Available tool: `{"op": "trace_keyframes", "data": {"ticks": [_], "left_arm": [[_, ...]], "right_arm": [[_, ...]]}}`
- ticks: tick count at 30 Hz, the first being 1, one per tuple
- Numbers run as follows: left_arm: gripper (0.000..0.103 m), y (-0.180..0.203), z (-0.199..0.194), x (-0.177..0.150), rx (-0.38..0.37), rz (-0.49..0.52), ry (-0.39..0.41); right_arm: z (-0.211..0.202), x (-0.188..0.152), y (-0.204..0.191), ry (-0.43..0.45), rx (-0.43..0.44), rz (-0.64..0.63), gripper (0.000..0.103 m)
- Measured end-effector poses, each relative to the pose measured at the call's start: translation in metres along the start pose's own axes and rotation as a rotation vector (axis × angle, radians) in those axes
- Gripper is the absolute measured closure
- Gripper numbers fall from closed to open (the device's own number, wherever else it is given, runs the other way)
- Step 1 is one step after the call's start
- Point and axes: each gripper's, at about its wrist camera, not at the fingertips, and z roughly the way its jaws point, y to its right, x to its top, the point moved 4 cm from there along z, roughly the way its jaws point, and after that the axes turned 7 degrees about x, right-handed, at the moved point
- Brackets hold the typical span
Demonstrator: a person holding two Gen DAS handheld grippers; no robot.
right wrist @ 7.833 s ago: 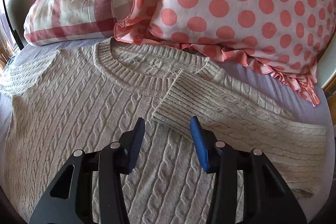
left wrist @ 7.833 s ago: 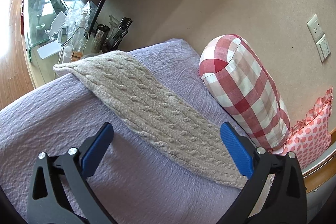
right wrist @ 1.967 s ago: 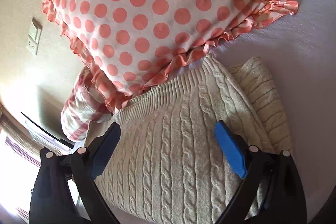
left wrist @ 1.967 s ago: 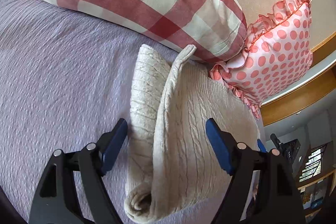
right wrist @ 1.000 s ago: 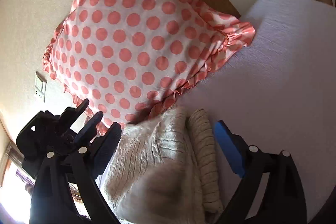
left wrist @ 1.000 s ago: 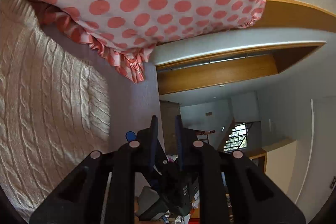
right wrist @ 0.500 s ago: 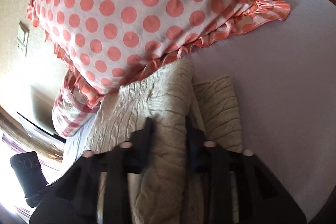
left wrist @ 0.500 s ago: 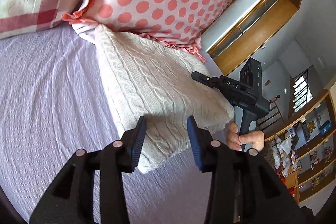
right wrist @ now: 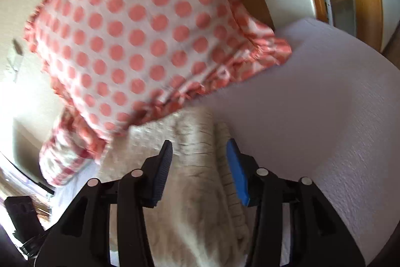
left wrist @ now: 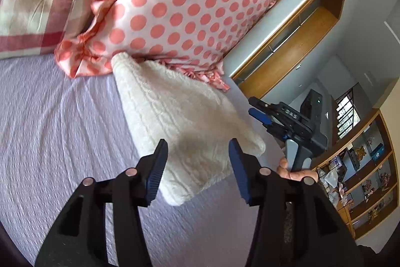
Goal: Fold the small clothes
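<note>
Left wrist view: a polka-dot pillow overlaps the far end of the folded sweater, beside a checked pillow on the lilac bedspread. The cream cable-knit sweater forms a thick oblong bundle, its long axis running from the pillow toward the camera. The left gripper and right gripper are both spread apart, grasping nothing.

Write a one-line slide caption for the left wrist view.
Open left gripper hovers over the folded cream sweater on the lavender bedspread, beside the polka-dot pillow.

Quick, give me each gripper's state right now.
Left gripper: open, holding nothing, above the folded sweater.
Right gripper: open, fingers either side of the sweater's edge, not clamped.
</note>
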Motion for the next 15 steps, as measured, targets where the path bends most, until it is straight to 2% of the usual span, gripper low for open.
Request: {"op": "trace_keyframes", "data": {"ticks": [2,4,5,6,7,8,10,13,15], "left_arm": [[0.040,0.016,0.003,0.010,0.002,0.050,0.019],[0.036,0.029,0.022,0.015,-0.003,0.077,-0.014],[0.034,0.033,0.035,0.014,0.007,0.082,-0.046],[0.034,0.032,0.050,0.011,0.040,0.080,-0.086],[0.036,0.027,0.066,0.005,0.090,0.069,-0.146],[0.038,0.021,0.077,-0.004,0.118,0.057,-0.195],[0.039,0.022,0.071,-0.012,0.119,0.111,-0.153],[0.038,0.021,0.052,-0.017,0.108,0.123,-0.159],[0.035,0.006,0.032,-0.013,0.069,0.033,-0.123]], "right_arm": [[-0.003,-0.010,-0.018,-0.045,0.098,-0.024,0.047],[0.010,-0.023,-0.024,-0.117,0.129,-0.009,0.044],[0.019,-0.031,-0.019,-0.159,0.117,0.017,0.036],[0.030,-0.042,-0.010,-0.203,0.067,0.039,0.034],[0.038,-0.054,-0.002,-0.245,0.035,0.055,0.036],[0.034,-0.059,0.000,-0.211,0.050,0.033,0.039],[0.024,-0.067,-0.001,-0.214,0.054,0.027,0.040],[0.011,-0.070,-0.003,-0.243,0.045,0.031,0.039],[-0.008,-0.056,-0.001,-0.189,0.117,0.080,0.028]]}}
